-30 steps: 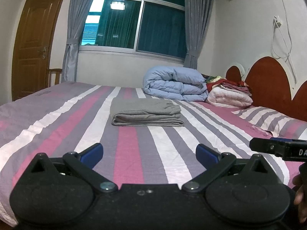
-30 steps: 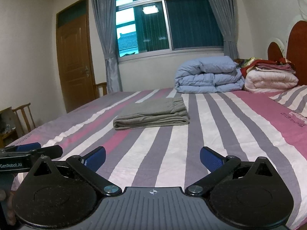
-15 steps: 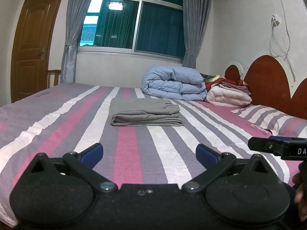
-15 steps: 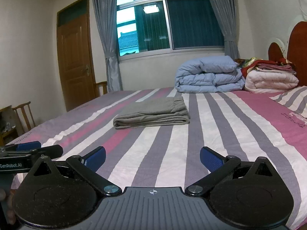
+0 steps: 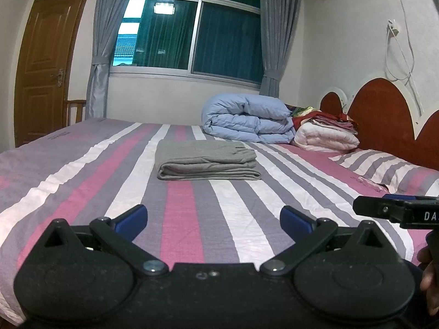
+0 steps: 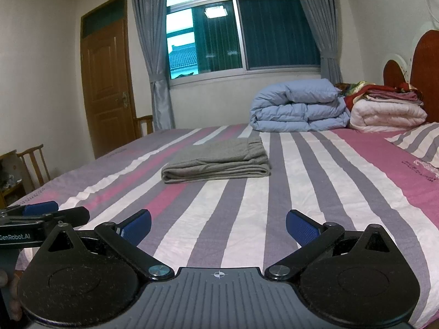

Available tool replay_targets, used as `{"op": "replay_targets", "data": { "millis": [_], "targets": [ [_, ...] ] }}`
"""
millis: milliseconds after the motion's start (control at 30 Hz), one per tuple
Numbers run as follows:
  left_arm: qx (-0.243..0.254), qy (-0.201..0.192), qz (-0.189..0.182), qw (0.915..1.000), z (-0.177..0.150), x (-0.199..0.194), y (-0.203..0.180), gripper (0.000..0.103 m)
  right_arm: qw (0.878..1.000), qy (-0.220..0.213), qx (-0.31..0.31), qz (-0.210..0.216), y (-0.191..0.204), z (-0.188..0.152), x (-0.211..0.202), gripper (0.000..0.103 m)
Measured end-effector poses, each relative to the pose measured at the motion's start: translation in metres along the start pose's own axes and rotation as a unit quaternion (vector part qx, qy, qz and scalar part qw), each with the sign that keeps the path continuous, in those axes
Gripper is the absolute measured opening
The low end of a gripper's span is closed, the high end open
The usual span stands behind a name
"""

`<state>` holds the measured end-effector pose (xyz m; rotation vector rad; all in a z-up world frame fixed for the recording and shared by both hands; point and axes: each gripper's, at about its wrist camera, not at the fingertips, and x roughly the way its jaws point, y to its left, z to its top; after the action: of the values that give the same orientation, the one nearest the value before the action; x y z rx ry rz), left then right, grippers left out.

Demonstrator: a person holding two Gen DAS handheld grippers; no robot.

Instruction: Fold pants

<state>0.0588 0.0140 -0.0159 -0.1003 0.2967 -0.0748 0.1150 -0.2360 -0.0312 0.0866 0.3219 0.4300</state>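
Pants (image 5: 207,161) are lying folded into a flat grey rectangle on the striped bed (image 5: 82,192), about midway across it, with the rounded fold edge facing the cameras. They are resting well beyond both tools, and nothing is touching them.

Nearest the left wrist camera, the left tool (image 5: 213,216) is hovering low over the near edge of the bed with its blue-padded fingers (image 5: 131,218) spread wide apart and holding nothing. At the far right edge of that view, part of the other tool's black body is poking in, and what seems to be a bit of the person's hand (image 5: 430,271) is showing below it, though it is too dark to be sure.

From the right wrist camera, the right tool (image 6: 218,224) is also sitting wide, its blue fingers (image 6: 300,230) gripping nothing, over the pink, white and grey stripes. The left tool is peeking in at the lower left of that view.

Farther back, a folded light blue duvet (image 5: 248,118) is sitting at the far side of the bed, just beside a pile of white and red blankets (image 5: 326,133). A striped pillow (image 5: 384,167) is lying by the red headboard (image 5: 381,118). Behind everything, grey curtains (image 6: 149,49) are framing a dark window (image 6: 241,30), and a wooden door (image 6: 105,87) is standing shut on the left.
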Motion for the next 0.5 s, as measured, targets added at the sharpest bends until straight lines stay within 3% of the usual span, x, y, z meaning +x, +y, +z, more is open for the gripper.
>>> {"op": "replay_targets", "data": {
  "millis": [500],
  "targets": [
    [0.001, 0.000, 0.001, 1.0000, 0.0001, -0.0001, -0.0002, 0.097, 1.000, 0.000, 0.000, 0.001, -0.0018, -0.0003, -0.0003, 0.103]
  ]
}}
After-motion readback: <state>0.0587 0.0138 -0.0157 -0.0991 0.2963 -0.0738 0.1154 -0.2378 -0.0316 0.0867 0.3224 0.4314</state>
